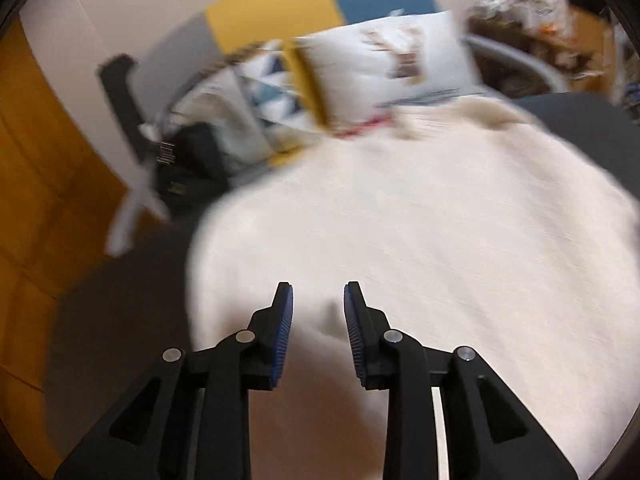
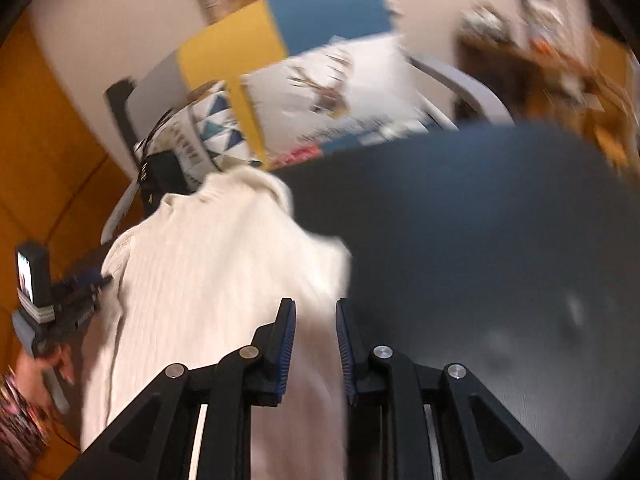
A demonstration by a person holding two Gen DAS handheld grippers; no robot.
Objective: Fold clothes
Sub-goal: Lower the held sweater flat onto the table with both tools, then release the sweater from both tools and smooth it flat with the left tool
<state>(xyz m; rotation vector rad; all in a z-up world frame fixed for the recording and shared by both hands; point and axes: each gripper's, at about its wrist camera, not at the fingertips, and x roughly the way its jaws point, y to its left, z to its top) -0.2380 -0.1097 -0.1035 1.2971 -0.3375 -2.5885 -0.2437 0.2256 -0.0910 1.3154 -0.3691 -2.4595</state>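
Working: I have a cream knit sweater (image 1: pixel 420 240) spread on the dark table (image 2: pixel 480 240), collar end toward the far edge by the cushions (image 1: pixel 380 68).
Sweater lie: in the right wrist view it runs as a long strip from the far-left part of the table down to the near edge, its right margin ragged and partly doubled; I cannot tell how many layers there are.
Left gripper (image 1: pixel 318 304): jaws parted, over the near-left part of the cloth, nothing clamped.
Right gripper (image 2: pixel 316 320): jaws parted a little, astride the right margin of the sweater; whether cloth lies between the pads I cannot tell.
Step, my judgement: the scene fits lining up for a fold as well as letting go after one.
Next move calls for: a level, matched grip on one edge, since the knit will sag and stretch.
Surroundings: striped chair back (image 1: pixel 320 4), orange floor (image 1: pixel 36 200); both views are blurred.
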